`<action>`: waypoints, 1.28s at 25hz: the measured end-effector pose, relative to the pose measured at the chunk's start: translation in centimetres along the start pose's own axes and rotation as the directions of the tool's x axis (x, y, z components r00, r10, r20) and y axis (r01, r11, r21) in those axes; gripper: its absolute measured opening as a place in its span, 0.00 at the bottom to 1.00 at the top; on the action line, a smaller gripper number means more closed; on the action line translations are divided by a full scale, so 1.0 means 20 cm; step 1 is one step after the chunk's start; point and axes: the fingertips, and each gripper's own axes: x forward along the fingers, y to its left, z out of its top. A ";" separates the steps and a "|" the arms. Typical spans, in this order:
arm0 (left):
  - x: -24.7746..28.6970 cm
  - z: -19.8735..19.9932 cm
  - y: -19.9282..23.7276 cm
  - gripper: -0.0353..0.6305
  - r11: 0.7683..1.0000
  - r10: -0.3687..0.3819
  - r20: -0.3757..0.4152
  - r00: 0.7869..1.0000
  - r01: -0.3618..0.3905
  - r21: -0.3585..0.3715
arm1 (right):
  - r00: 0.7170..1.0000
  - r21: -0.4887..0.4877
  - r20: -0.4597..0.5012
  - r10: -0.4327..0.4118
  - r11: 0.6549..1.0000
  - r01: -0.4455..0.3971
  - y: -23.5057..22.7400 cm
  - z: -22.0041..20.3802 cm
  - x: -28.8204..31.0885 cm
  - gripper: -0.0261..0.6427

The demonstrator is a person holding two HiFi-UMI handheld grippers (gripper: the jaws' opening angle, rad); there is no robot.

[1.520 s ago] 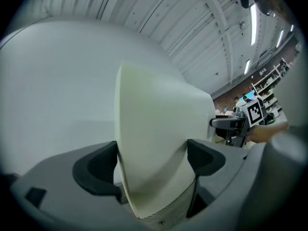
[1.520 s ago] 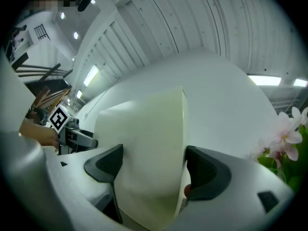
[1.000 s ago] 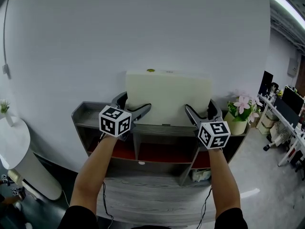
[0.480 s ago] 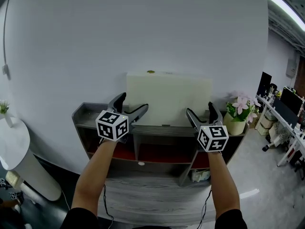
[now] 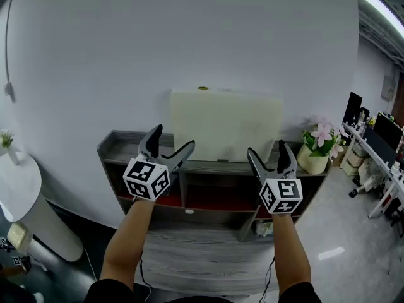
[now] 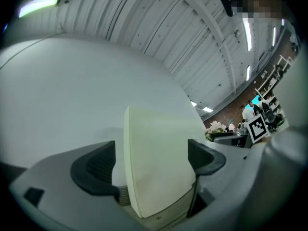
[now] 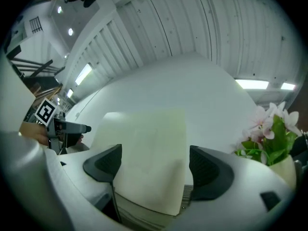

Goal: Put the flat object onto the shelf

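1. Room. A plain white wall rises behind the shelf. To the right of the shelf lies an office area with desks and dark monitors, on a pale glossy floor. A light strip runs along the ceiling above the shelf's right side.

2. Shelf. It is a low grey unit standing against the wall, with open compartments and red inner panels. Its top is a flat grey surface.

3. Flat object. This cream board stands on its long edge on the shelf top, right of centre. The long axis runs along the shelf, and the broad face looks outward, with the back to the wall.

4. Round white table. It stands to the left of the shelf, well apart from it.

5. Flower pot. It holds pink blooms and sits at the right end of the shelf top, just beside the board.

6. Left gripper and right gripper. Both are held in front of the shelf, with the tips near its top front edge. The jaws of each stand apart. In each gripper view the board shows in the gap beyond the pads, and neither pad presses on it.

7. Markings. Each gripper's cube carries black-and-white square marker patterns. A small yellowish mark sits at the board's top edge and is too small to read.
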 end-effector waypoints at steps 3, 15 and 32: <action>-0.12 0.07 -0.11 0.74 0.998 0.023 0.095 0.995 -0.029 0.058 | 0.999 -0.022 0.043 0.018 1.000 -0.017 0.10 0.06 -0.10 0.68; -0.45 -0.14 -0.32 0.07 0.987 0.160 0.071 0.985 -0.159 -0.013 | 0.998 -0.026 0.064 0.028 0.999 -0.026 0.38 0.05 -0.45 0.08; -0.64 -0.35 -0.42 0.06 0.982 0.183 -0.024 0.983 -0.184 -0.029 | 0.997 -0.071 0.008 0.078 0.994 -0.077 0.56 -0.08 -0.55 0.07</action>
